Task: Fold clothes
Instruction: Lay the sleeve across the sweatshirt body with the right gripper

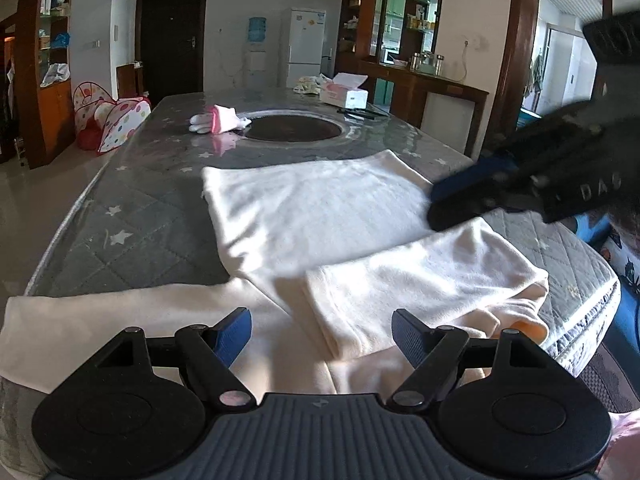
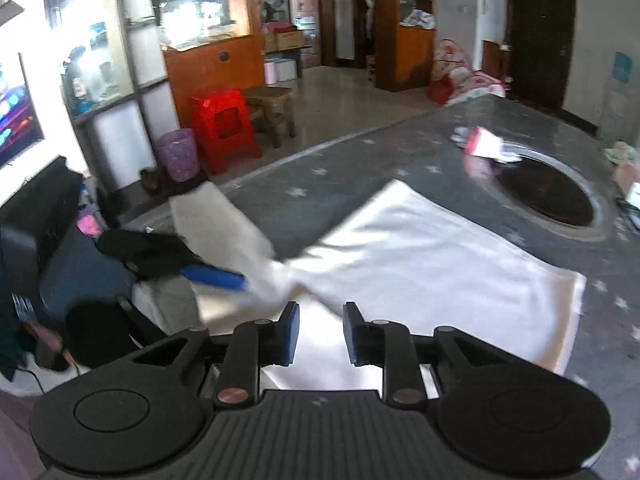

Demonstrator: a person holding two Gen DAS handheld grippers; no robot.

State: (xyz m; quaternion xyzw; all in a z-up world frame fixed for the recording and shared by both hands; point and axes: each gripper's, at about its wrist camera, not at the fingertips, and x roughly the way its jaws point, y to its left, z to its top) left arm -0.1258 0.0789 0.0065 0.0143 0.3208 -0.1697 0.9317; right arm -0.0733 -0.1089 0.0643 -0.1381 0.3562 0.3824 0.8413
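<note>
cream-white long-sleeved fleece garment (image 1: pixel 320 216): spread flat on grey star-print quilted counter (image 1: pixel 132 216), one sleeve folded across. left hand-held gripper (image 1: pixel 322 330): jaws wide, empty, above the hem. right hand-held gripper (image 2: pixel 320 332): jaws narrowly apart, empty, over the cloth.

Daylight floods in from windows beyond the right tool (image 1: pixel 452 204), which is smeared by motion blur in the left wrist view. The cream garment (image 1: pixel 320 220) ahead of the left tool (image 1: pixel 322 334) is nearly blown out, crossed by soft shadows. Glare streaks the glossy tabletop (image 1: pixel 160 200). Fisheye bending curves both views' edges; the right wrist view is blurred throughout.
</note>
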